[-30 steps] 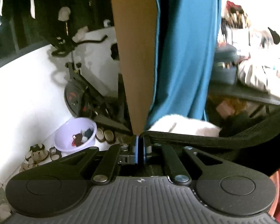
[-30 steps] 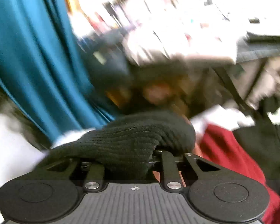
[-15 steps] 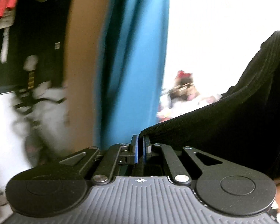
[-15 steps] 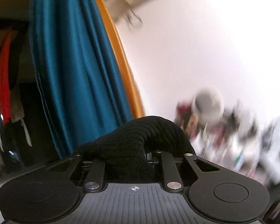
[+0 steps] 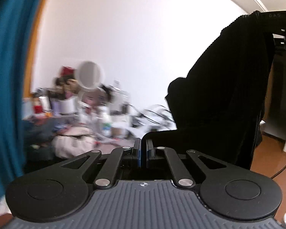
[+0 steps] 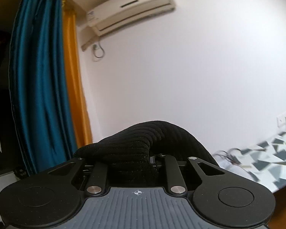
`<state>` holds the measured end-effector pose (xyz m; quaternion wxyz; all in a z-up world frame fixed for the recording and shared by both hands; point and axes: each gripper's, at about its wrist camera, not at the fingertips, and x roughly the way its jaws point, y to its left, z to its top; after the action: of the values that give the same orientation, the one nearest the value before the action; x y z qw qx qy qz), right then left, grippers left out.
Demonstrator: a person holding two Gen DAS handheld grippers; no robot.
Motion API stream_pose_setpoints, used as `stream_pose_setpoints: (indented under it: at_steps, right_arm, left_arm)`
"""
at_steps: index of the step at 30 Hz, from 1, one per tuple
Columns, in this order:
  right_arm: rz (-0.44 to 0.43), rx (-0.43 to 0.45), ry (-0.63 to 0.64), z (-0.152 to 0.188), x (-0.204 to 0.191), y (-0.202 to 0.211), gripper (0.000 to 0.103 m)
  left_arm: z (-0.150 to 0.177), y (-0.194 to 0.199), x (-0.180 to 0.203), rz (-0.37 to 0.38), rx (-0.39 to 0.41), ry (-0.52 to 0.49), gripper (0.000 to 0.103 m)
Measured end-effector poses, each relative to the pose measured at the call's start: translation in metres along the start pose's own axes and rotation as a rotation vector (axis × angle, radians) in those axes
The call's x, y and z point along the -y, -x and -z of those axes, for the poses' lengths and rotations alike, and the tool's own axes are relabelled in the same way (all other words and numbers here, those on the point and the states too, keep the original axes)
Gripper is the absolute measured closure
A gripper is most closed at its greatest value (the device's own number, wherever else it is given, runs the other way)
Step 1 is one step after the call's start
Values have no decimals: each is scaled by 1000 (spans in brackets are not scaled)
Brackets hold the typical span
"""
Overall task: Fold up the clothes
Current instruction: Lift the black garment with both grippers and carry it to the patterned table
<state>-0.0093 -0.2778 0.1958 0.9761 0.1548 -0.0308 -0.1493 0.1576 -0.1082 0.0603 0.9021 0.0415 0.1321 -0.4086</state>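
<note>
A black ribbed knit garment (image 5: 228, 95) hangs in the air between both grippers. My left gripper (image 5: 143, 145) is shut on its lower edge, with the cloth rising up to the right. My right gripper (image 6: 146, 158) is shut on another part of the same garment (image 6: 143, 141), which bunches over the fingers and hides the fingertips. Both grippers are raised high and point toward the white wall.
A teal curtain (image 6: 38, 80) and an orange curtain (image 6: 74, 87) hang at the left. An air conditioner (image 6: 131, 9) is mounted high on the wall. A cluttered desk (image 5: 82, 118) stands below. A patterned bedspread (image 6: 267, 158) lies at the lower right.
Both grippers have lifted the black garment upward and swung right. The views went from the floor and clutter up to the wall and the air conditioner.
</note>
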Motion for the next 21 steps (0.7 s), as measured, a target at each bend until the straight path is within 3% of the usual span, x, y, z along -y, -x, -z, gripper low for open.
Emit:
stream_pose_setpoints:
  at_steps: [7, 12, 16, 21]
  right_arm:
    - [0, -27, -58, -28, 142, 108, 87]
    - [81, -11, -40, -60, 220, 188, 87]
    - [166, 29, 17, -89, 264, 228, 87]
    - [282, 71, 77, -121, 314, 246, 87]
  left_arm:
    - [12, -73, 159, 86, -138, 26, 98]
    - [10, -104, 245, 183, -131, 25, 98]
    - [6, -137, 298, 264, -114, -17, 98]
    - [1, -179, 346, 349, -93, -13, 98]
